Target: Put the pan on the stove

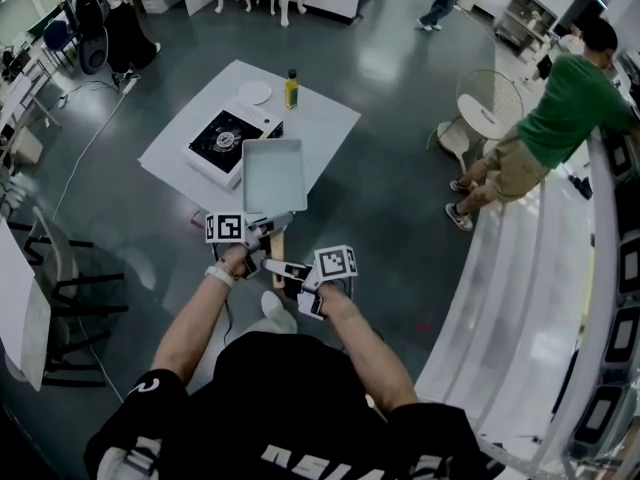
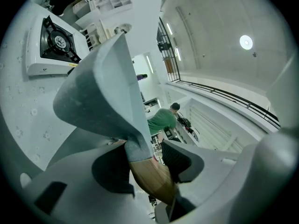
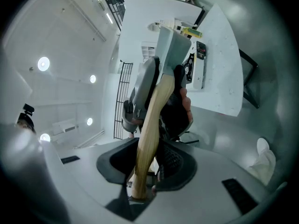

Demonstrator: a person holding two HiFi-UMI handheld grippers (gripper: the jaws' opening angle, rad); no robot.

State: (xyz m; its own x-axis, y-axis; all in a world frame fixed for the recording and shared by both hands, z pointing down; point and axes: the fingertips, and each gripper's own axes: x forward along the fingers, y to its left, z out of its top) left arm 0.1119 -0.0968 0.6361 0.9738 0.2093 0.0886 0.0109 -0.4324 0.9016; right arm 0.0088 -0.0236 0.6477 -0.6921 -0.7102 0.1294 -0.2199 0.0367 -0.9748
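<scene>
My left gripper (image 2: 147,167), right gripper (image 3: 149,164) both clamped on pan (image 1: 273,173) handle (image 3: 150,120) — stiff, likely nose-heavy beyond jaws (smooth wood, may twist).

Left gripper (image 2: 148,164) jaws clamp grey pan (image 2: 103,92) by wooden handle (image 2: 152,182); stove (image 2: 53,43) sits upper left on white counter (image 2: 18,106).

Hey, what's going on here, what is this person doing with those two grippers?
A person is carrying a grey rectangular pan by its wooden handle. The left gripper and the right gripper are both shut on that handle. The pan appears held over the near edge of the white table, just short of the stove, so it is not on it yet. A bottle and a plate sit beyond.
</scene>
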